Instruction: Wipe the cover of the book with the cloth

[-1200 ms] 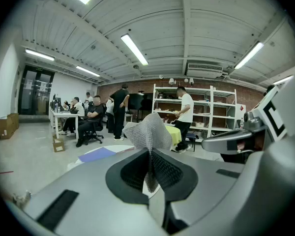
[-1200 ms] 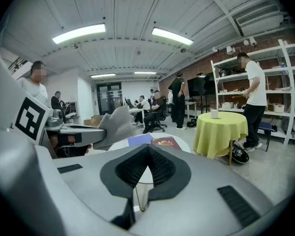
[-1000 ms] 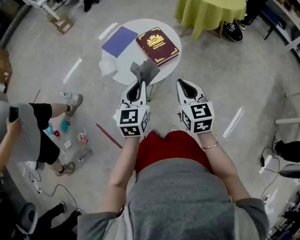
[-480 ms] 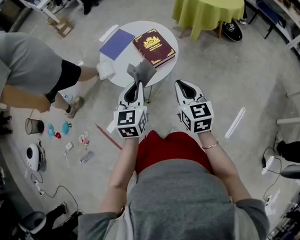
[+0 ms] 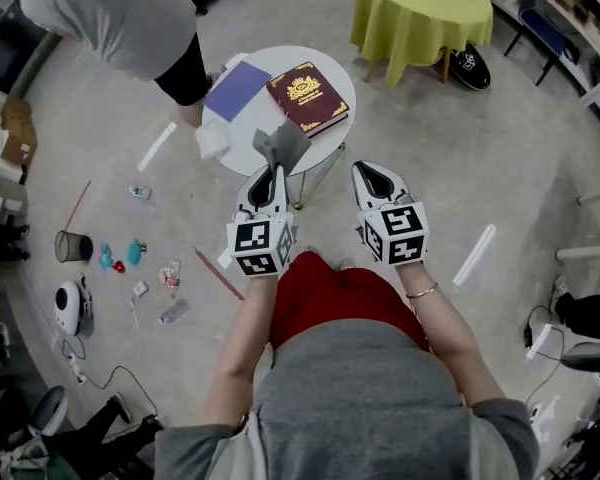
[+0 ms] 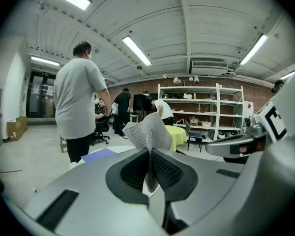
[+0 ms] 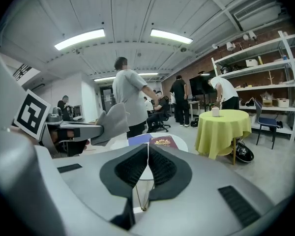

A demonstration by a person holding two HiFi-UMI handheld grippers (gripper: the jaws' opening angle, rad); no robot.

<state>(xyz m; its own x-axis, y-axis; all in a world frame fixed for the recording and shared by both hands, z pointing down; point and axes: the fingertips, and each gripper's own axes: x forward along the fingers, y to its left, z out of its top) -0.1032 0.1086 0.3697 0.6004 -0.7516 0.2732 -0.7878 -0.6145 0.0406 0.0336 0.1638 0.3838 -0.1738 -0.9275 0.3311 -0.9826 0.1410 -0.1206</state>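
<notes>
So the left gripper [image 5: 276, 173] had its jaws pinched tight on the grey cloth [image 5: 281, 145], which stuck up out of the tips in a crumpled fan (mesh-looking stuff up close). The right gripper [image 5: 374, 172] was closed too, jaws pressed together with nothing in them. Both hung side by side in the air, by the near edge of the small round white table [image 5: 248, 131]. The maroon book [image 5: 308, 96] with the gold crest lay flat on that table, cover up, just beside a blue sheet [image 5: 236, 87]. The cloth wasn't touching the book. Someone in a grey shirt [image 5: 110, 13] stood at the table's far-left side, and a green-draped table [image 5: 420, 10] sat further back.
</notes>
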